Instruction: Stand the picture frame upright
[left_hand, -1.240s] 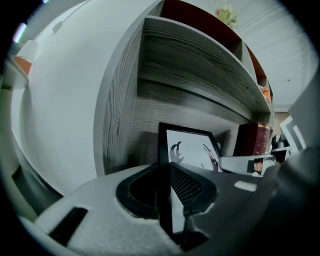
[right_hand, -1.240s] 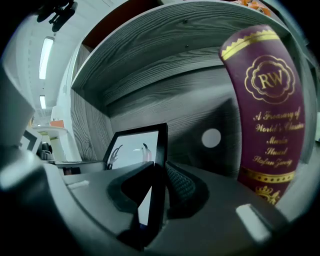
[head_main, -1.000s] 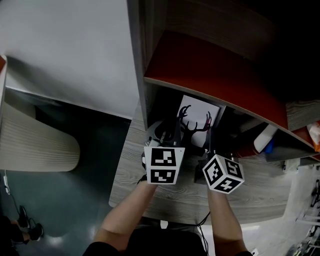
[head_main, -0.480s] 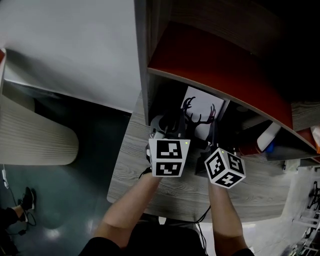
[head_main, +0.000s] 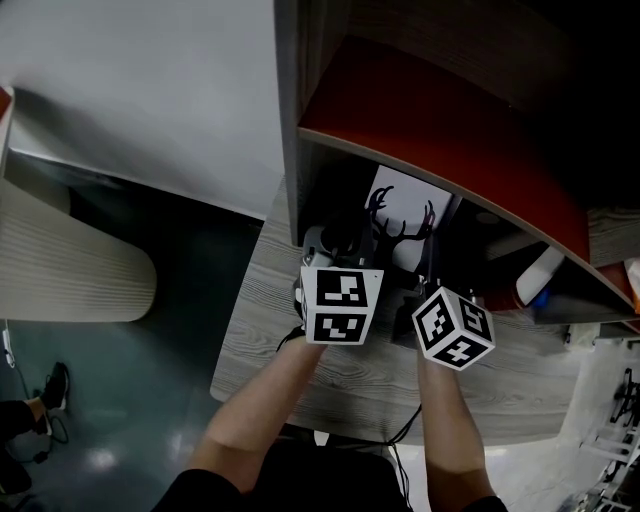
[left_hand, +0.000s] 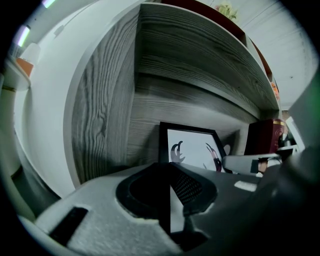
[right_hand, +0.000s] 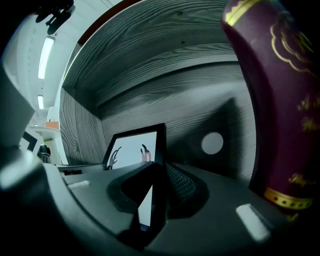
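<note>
Picture frame (head_main: 403, 212) stands almost upright on the bench (head_main: 268, 312) under the shelf, its left edge pinched by the left claw (left_hand: 168, 196) and its right edge by the right claw (right_hand: 153, 194). I judge only settling and release remain. Only the right gripper view shows the maroon gold-printed carton (right_hand: 280, 100) beside it.

The left gripper (left_hand: 170, 197) and right gripper (right_hand: 152, 197) hide the frame's (left_hand: 195, 145) lower edge. The maroon box (right_hand: 280, 100) is cut off at the right.

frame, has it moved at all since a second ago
No, not noticeably. The frame keeps the same spot beside the shelf wall, leaning the same way; only the camera has shifted.
</note>
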